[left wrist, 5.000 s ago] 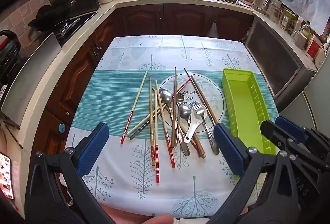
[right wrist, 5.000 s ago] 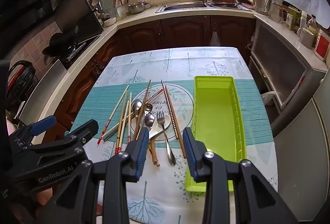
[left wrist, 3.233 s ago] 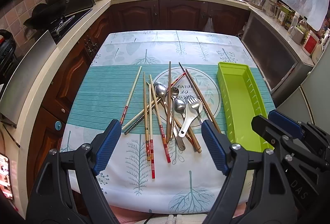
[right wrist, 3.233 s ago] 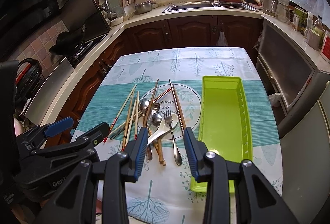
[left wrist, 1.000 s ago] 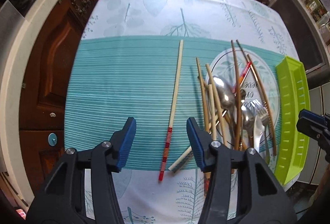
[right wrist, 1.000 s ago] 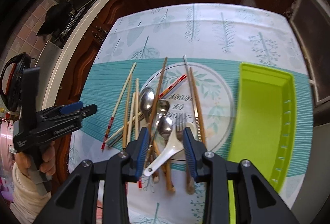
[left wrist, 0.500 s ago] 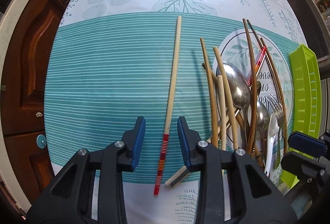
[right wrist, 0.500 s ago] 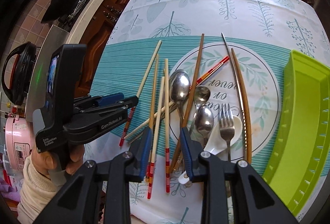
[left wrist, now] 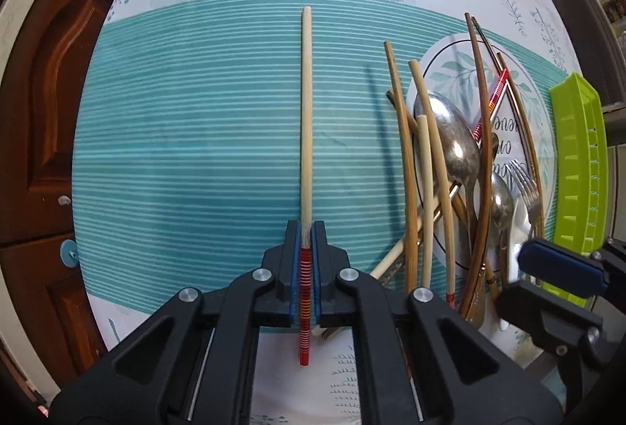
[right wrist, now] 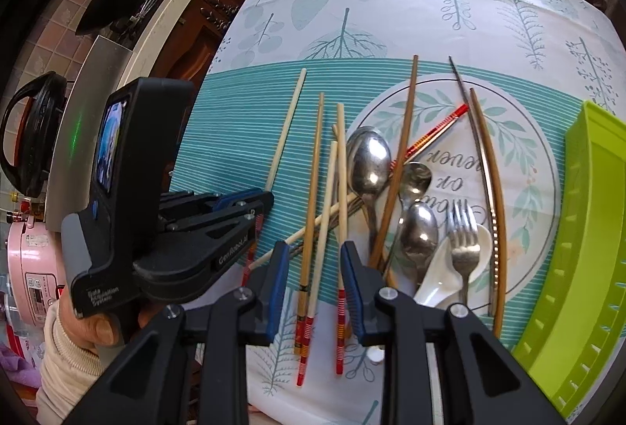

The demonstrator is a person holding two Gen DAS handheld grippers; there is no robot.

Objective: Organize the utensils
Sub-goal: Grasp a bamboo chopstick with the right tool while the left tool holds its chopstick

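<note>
My left gripper (left wrist: 306,229) is shut on a pale bamboo chopstick (left wrist: 306,112) with a red-striped end, lying alone on the teal cloth left of the pile; it also shows in the right wrist view (right wrist: 287,120). My right gripper (right wrist: 315,249) is open, low over the near ends of three light chopsticks (right wrist: 313,190) in the pile. The pile holds brown chopsticks (right wrist: 401,135), metal spoons (right wrist: 367,155), a fork (right wrist: 463,229) and a white spoon (right wrist: 442,276). A green tray (right wrist: 587,229) lies at the right; it also shows in the left wrist view (left wrist: 579,167).
The table's cloth (left wrist: 195,135) is white with a teal striped band. Wooden cabinets (left wrist: 43,112) and a counter edge run along the left. A pink cooker (right wrist: 27,268) and a kettle (right wrist: 31,135) stand beyond the table's left side.
My left gripper came down and forward and shut on the lone chopstick. My right gripper moved lower and closer over the pile's near ends, still open.
</note>
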